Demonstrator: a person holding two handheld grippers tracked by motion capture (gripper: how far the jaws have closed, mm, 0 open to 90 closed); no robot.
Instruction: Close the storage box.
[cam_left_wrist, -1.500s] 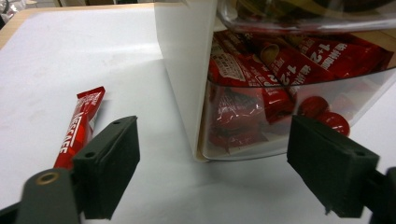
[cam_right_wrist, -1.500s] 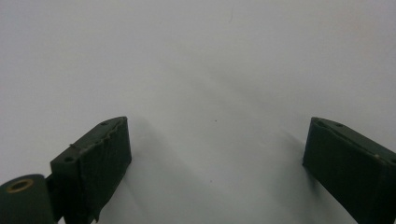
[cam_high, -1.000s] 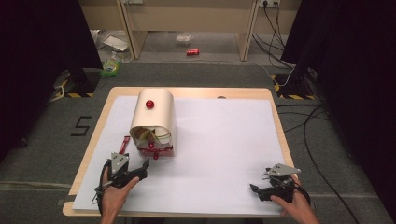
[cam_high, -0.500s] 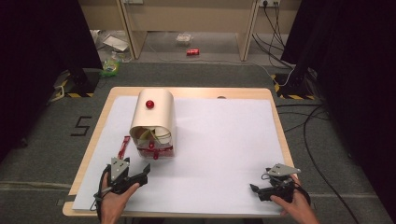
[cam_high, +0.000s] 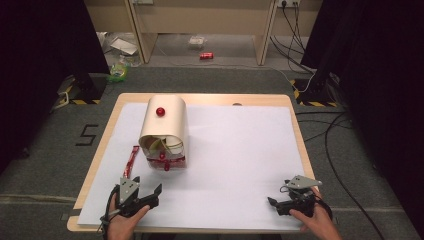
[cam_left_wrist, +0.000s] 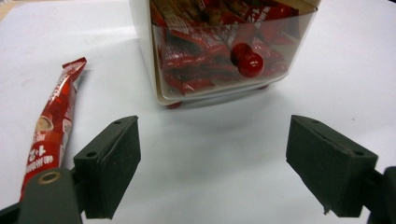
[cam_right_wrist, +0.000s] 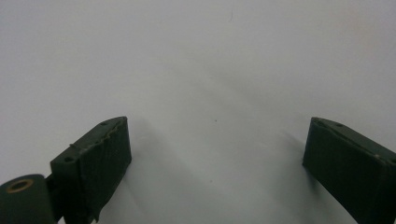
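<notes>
Here, glossy red sachet (cam_left_wrist: 51, 126), flat.

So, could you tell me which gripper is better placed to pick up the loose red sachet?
Left. The left gripper is open near the sachet, which lies beside its left jaw. The right gripper sits at the far corner, facing bare paper.
</notes>
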